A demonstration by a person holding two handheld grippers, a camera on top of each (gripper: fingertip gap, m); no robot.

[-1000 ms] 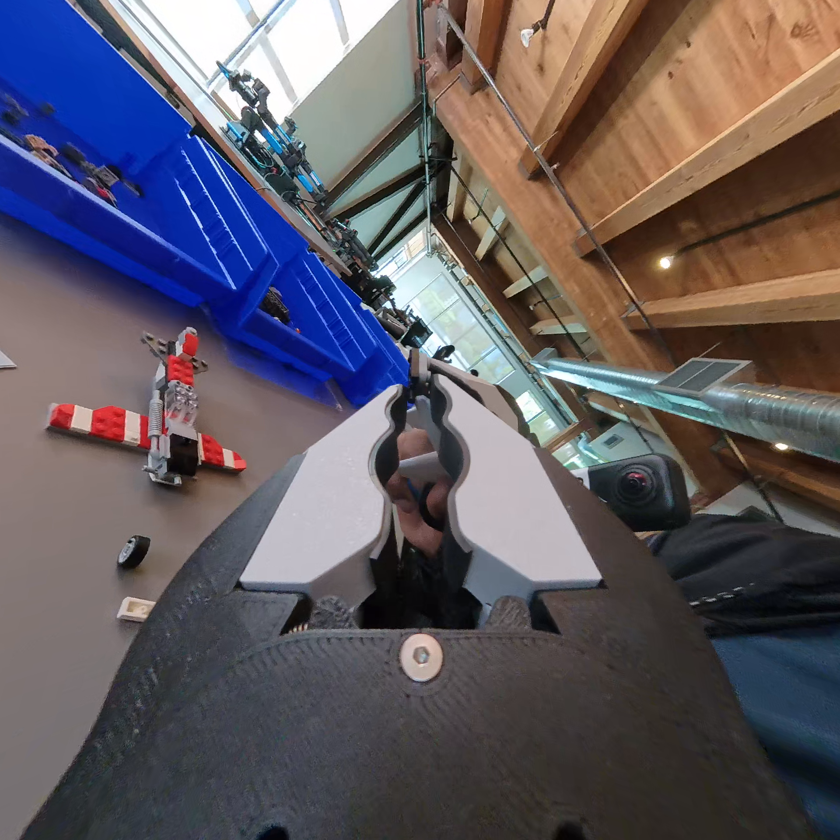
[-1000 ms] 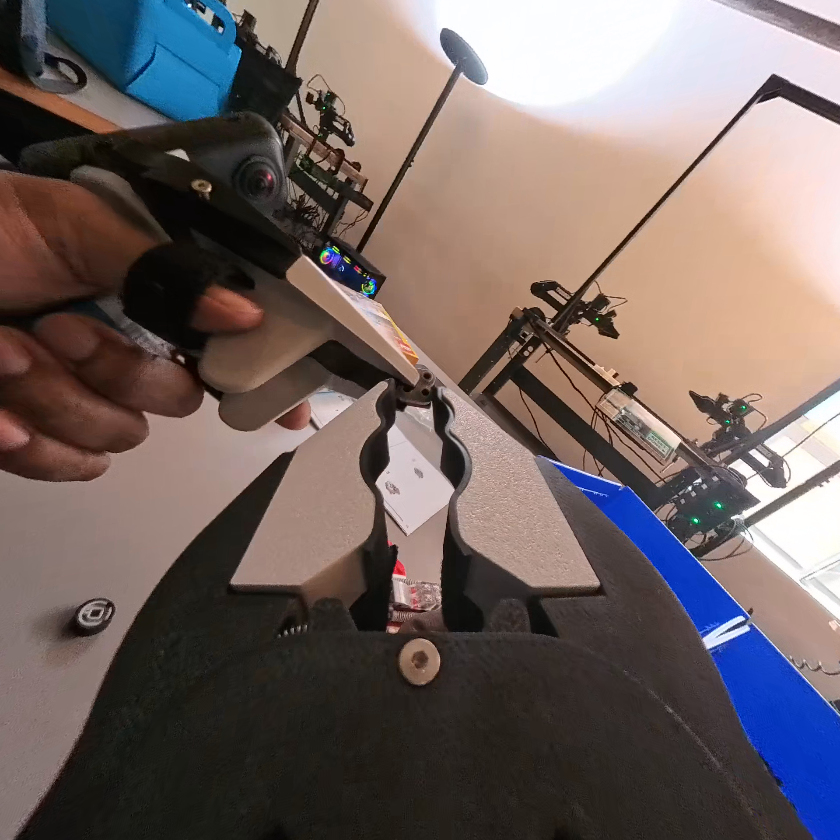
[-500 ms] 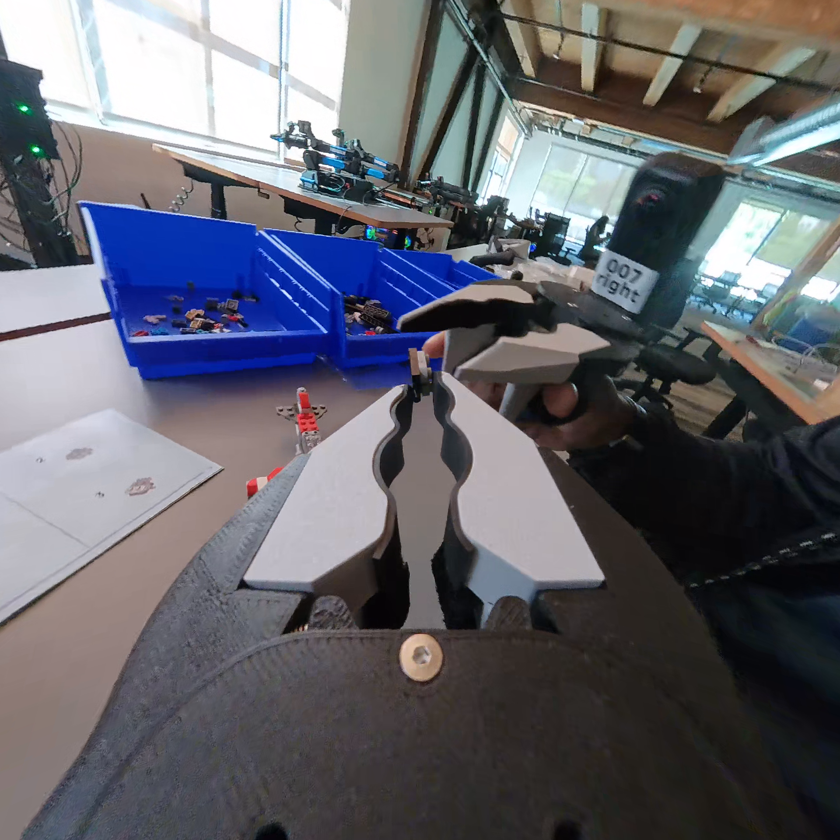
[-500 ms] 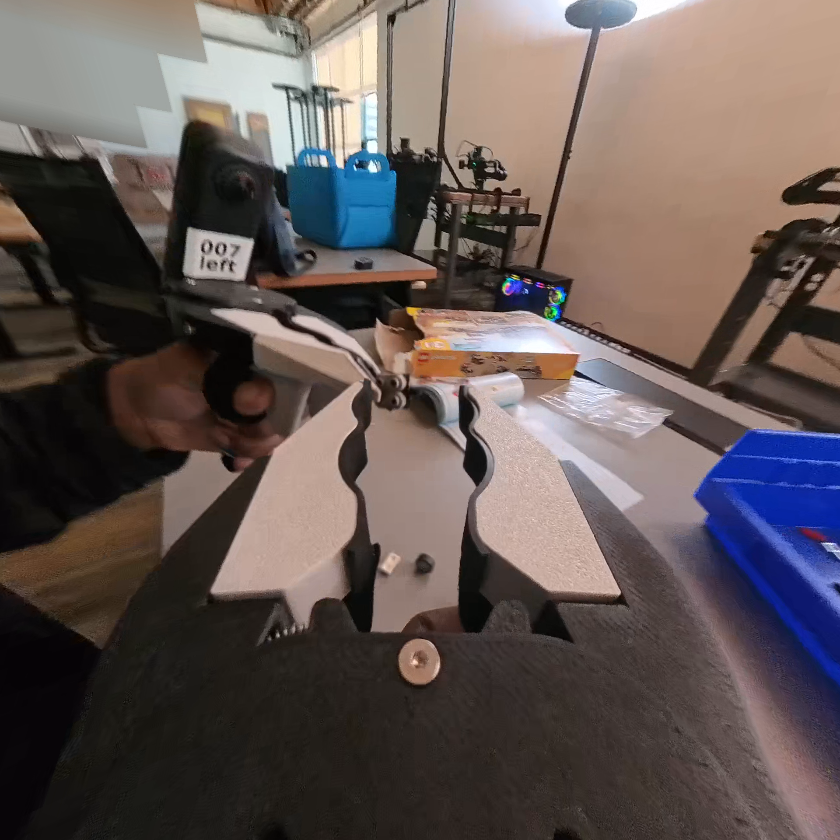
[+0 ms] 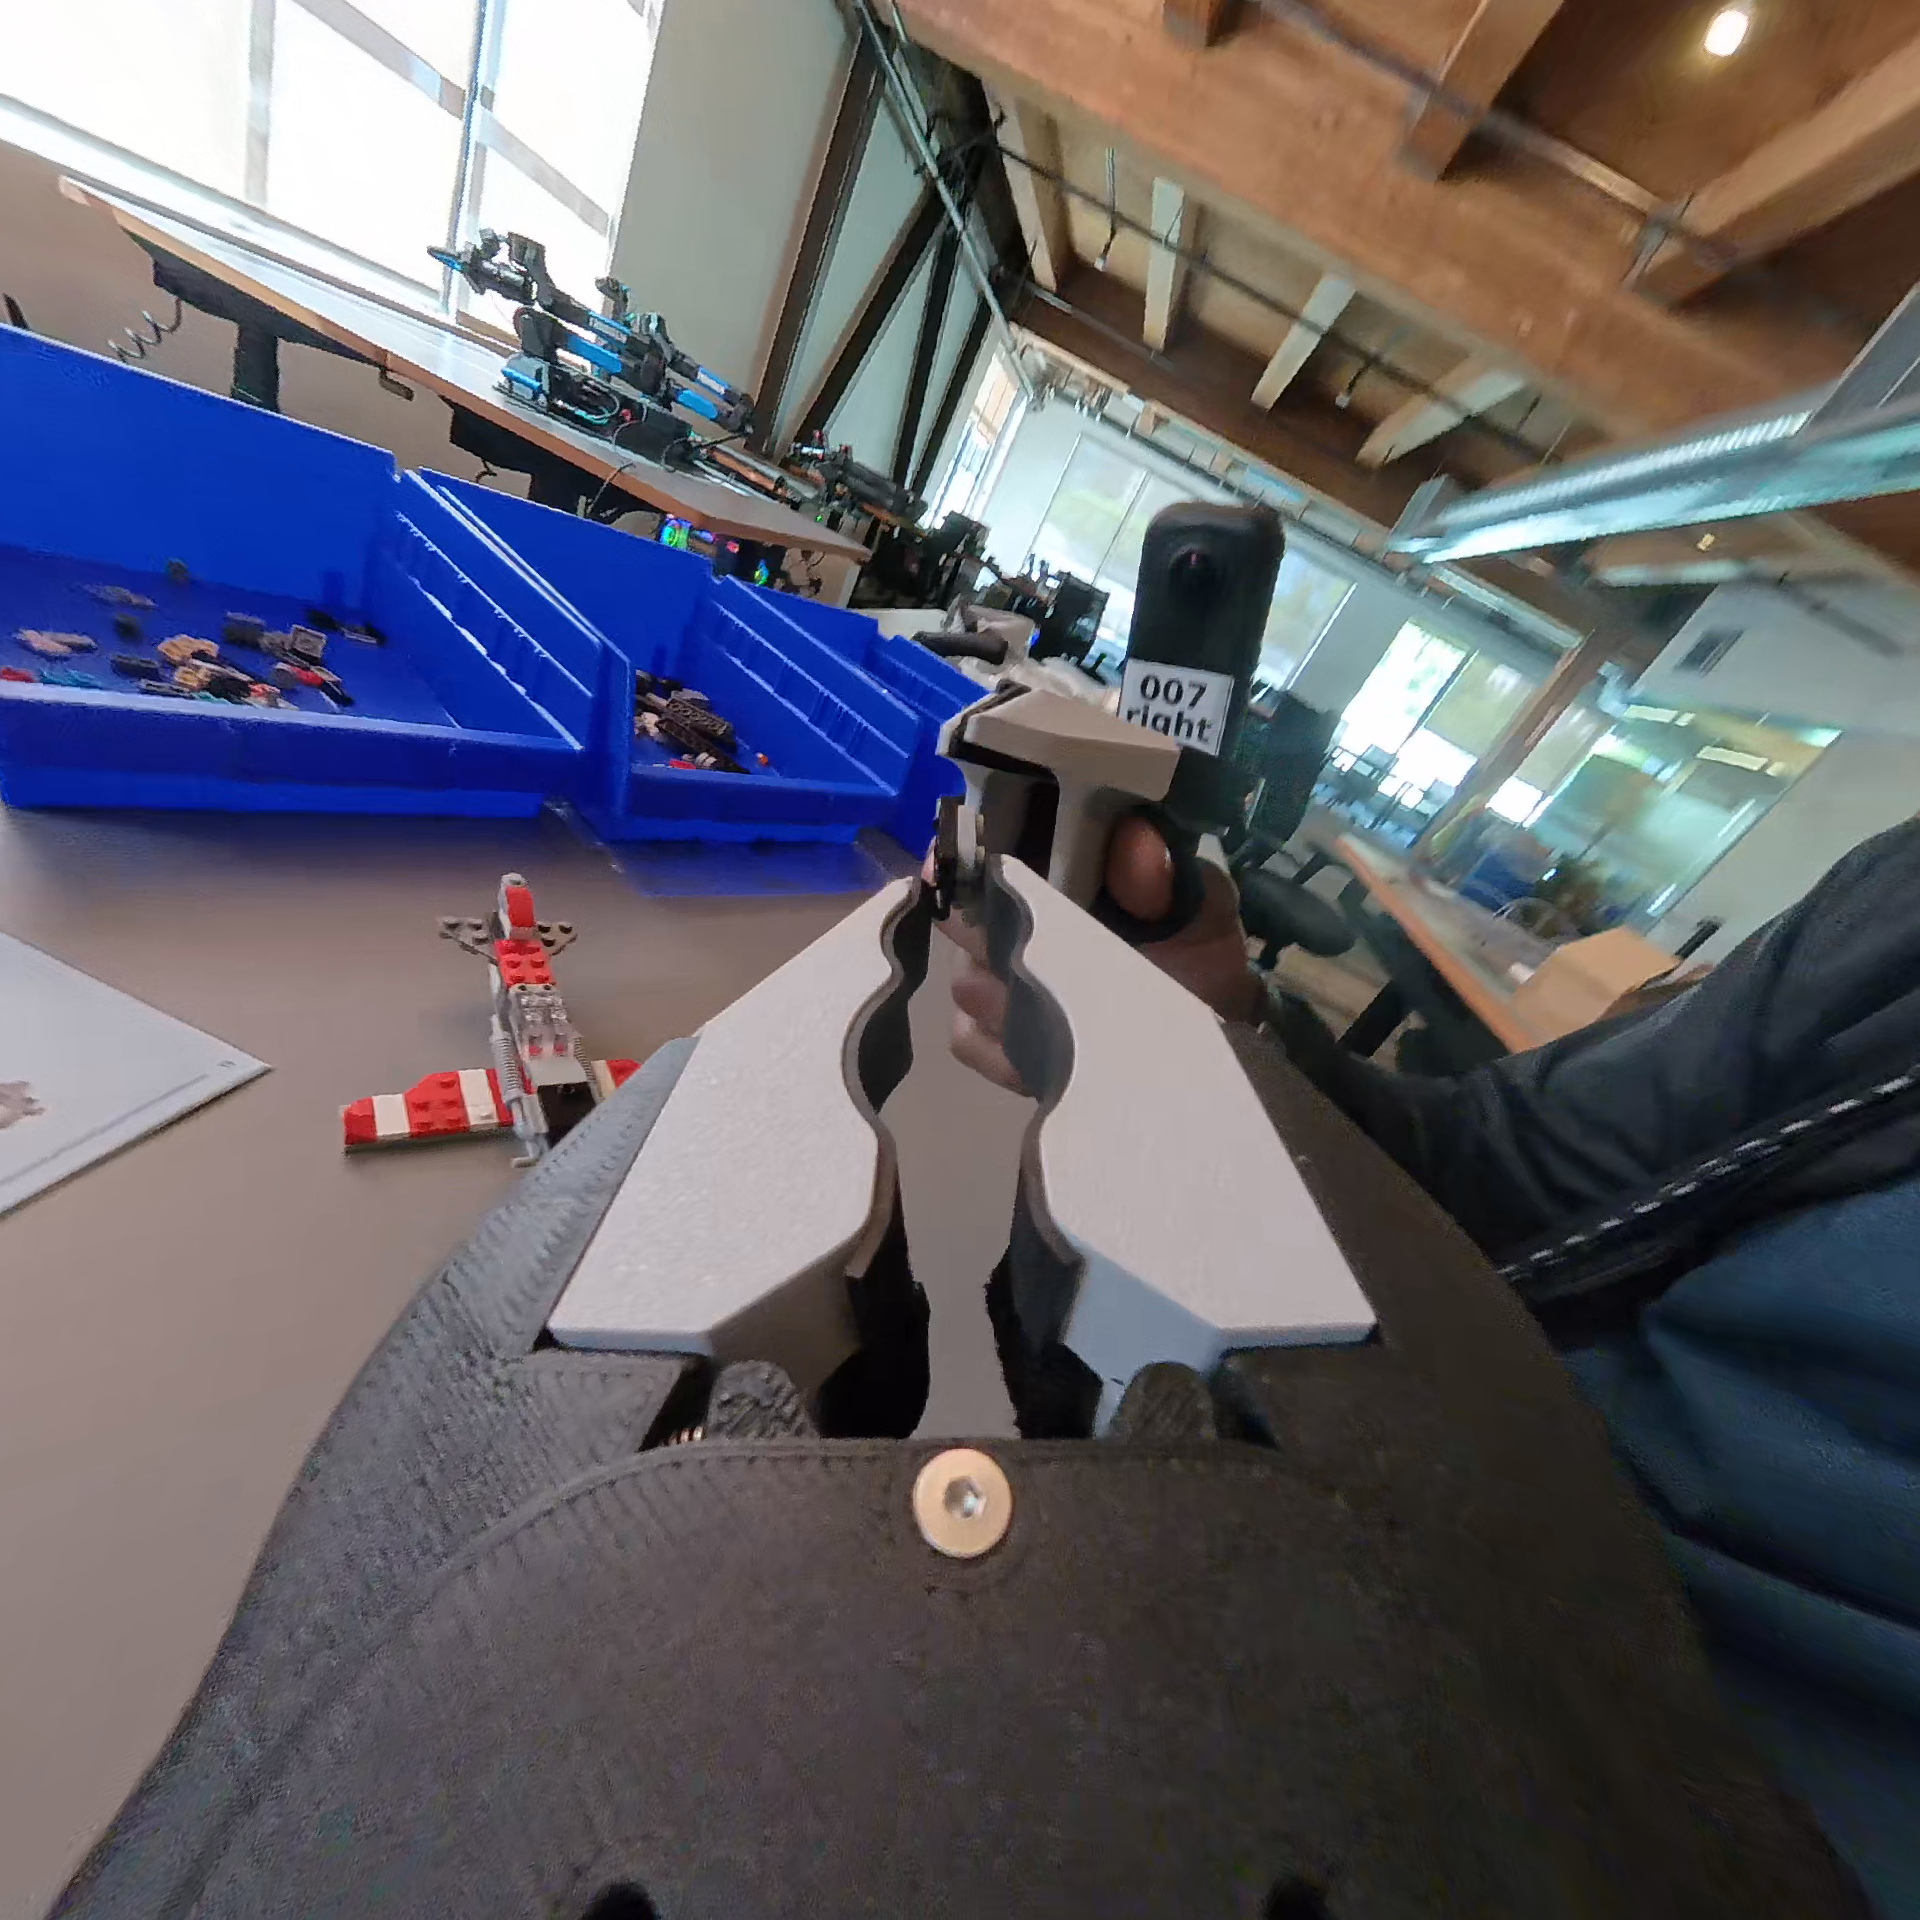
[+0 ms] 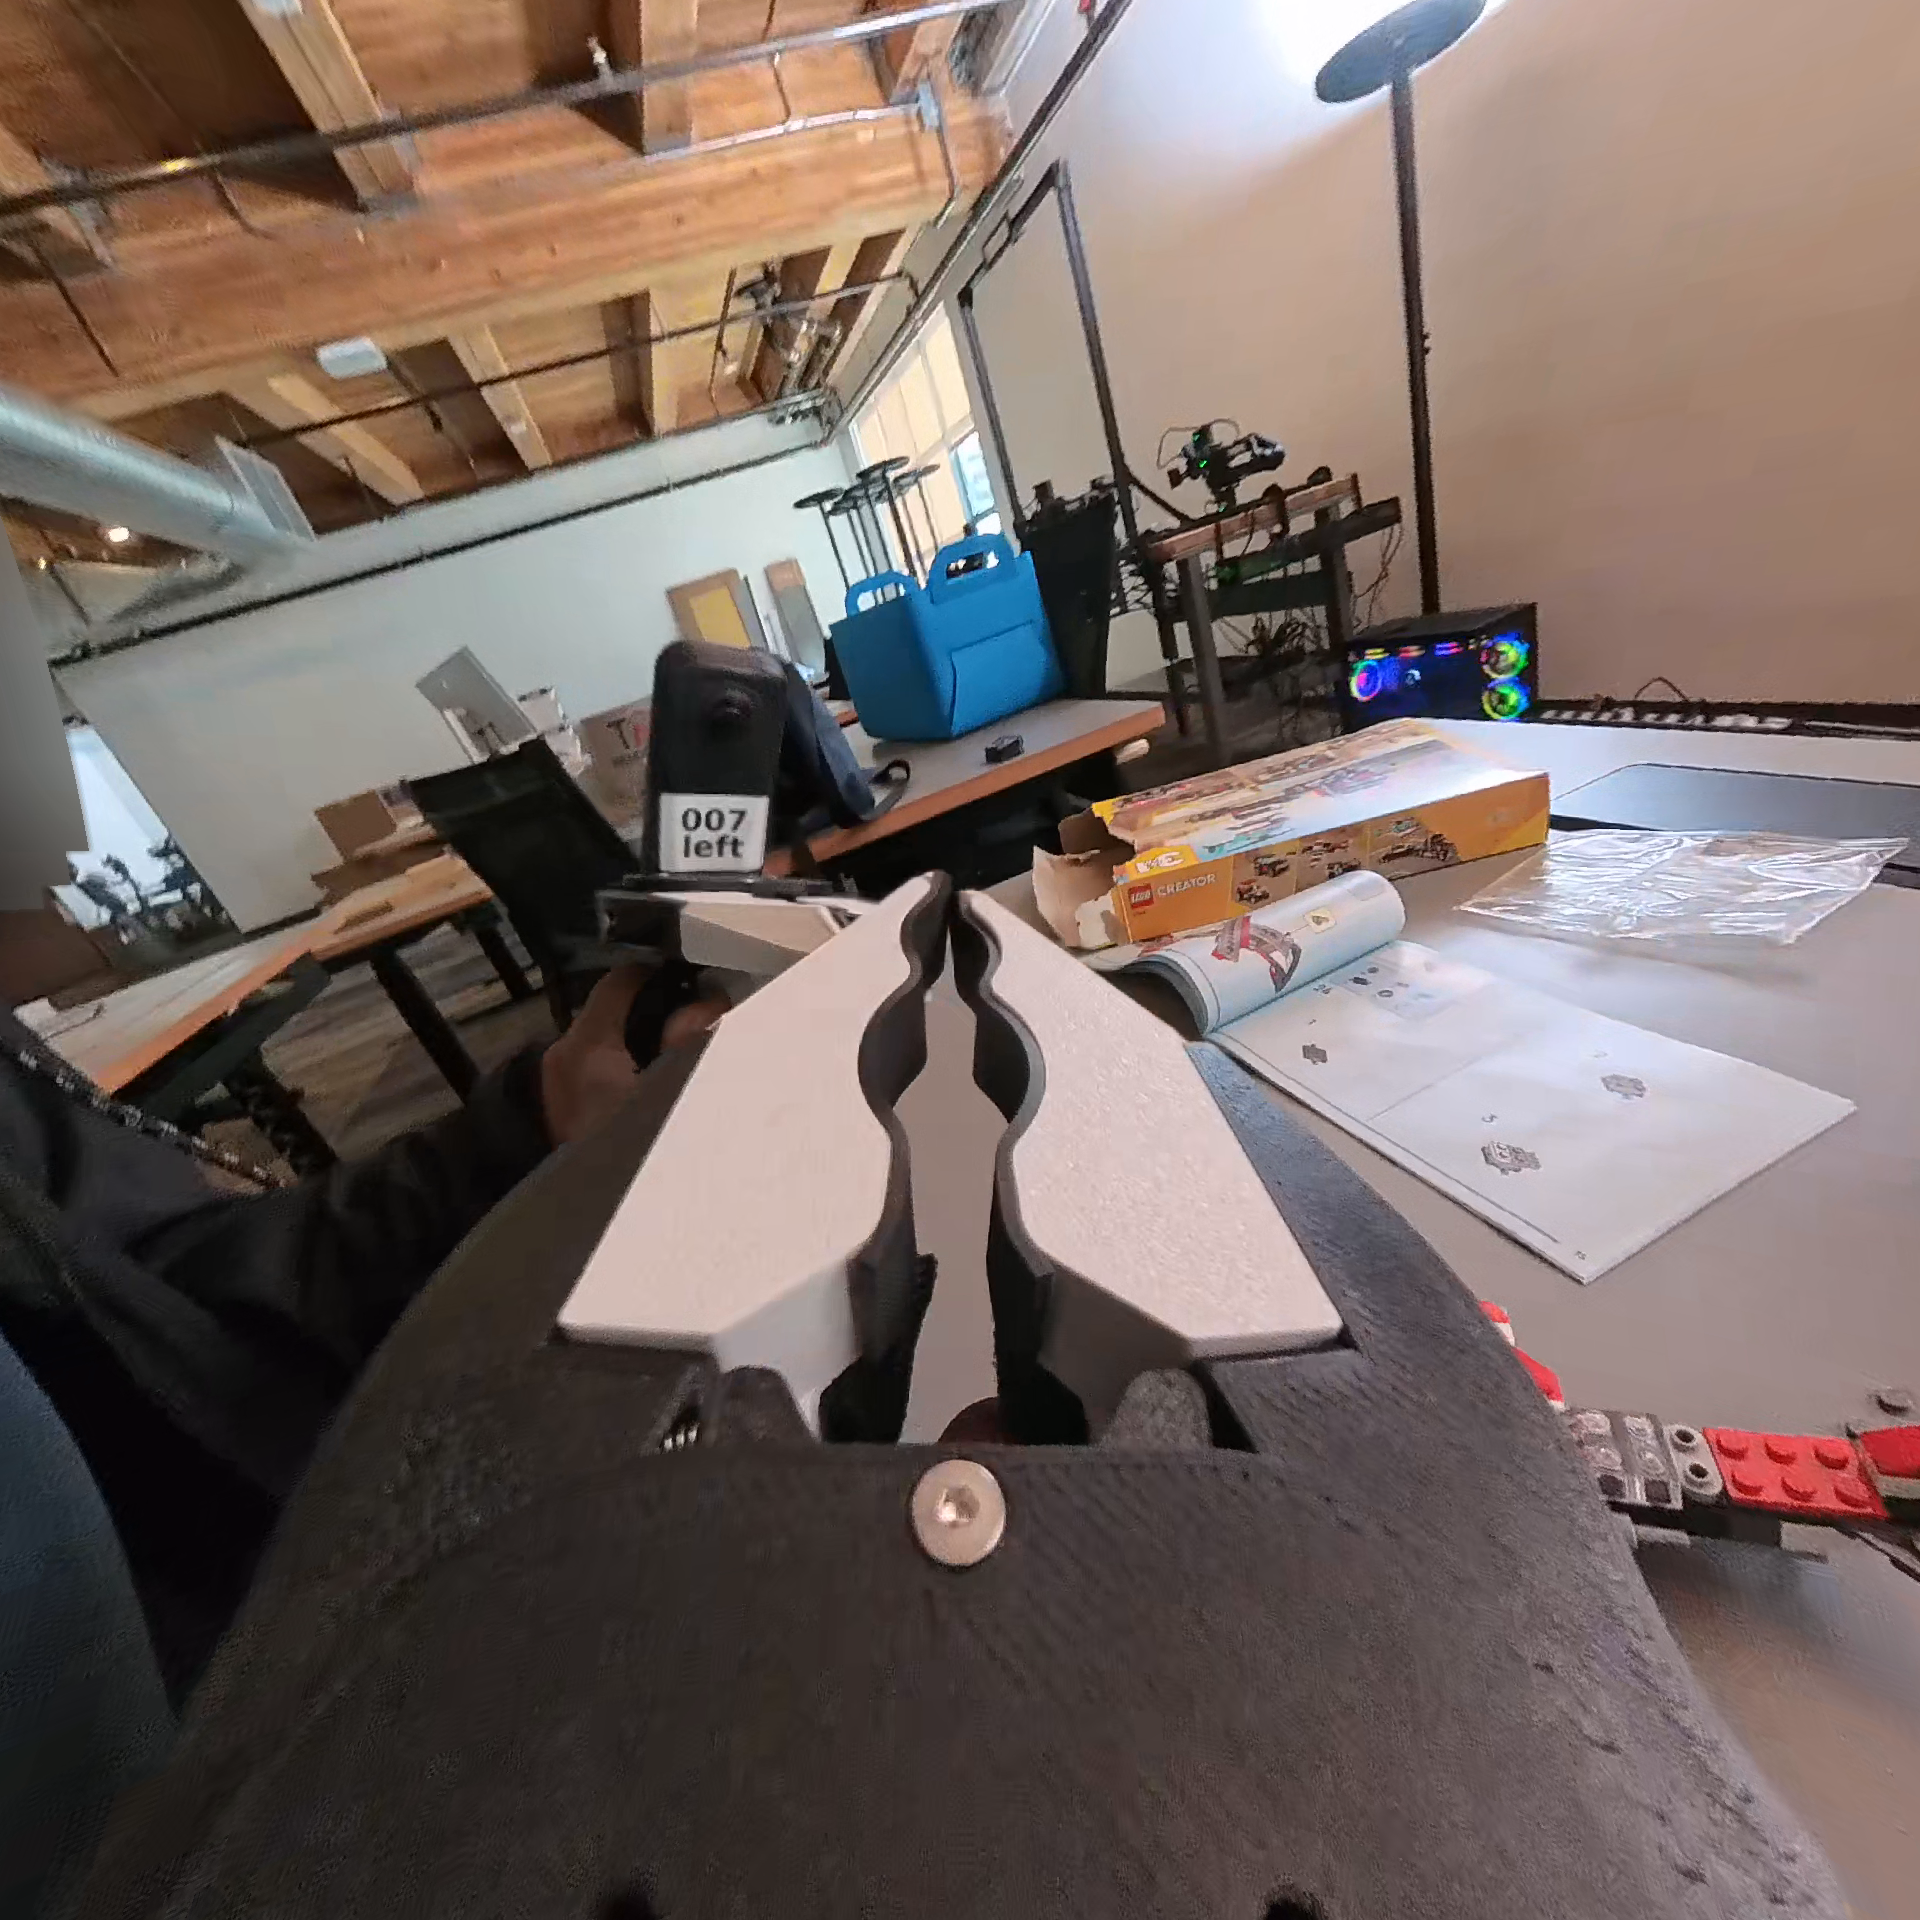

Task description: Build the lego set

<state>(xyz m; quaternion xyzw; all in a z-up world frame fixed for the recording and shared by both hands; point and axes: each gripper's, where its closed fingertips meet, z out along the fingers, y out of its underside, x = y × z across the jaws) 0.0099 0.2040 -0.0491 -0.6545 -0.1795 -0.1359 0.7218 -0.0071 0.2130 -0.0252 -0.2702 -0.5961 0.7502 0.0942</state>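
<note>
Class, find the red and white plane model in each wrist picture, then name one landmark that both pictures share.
Left wrist view: the plane model lies on the grey table, left of centre, in front of the blue bins.
Right wrist view: only its red and grey end shows, at the lower right edge.
Shared landmark: the open instruction booklet.

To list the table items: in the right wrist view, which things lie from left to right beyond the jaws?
Opened yellow cardboard box → open instruction booklet with pale blue pages → crumpled clear plastic bag.

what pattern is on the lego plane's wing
Red and white stripes on the wing, clearest in the left wrist view.
</note>
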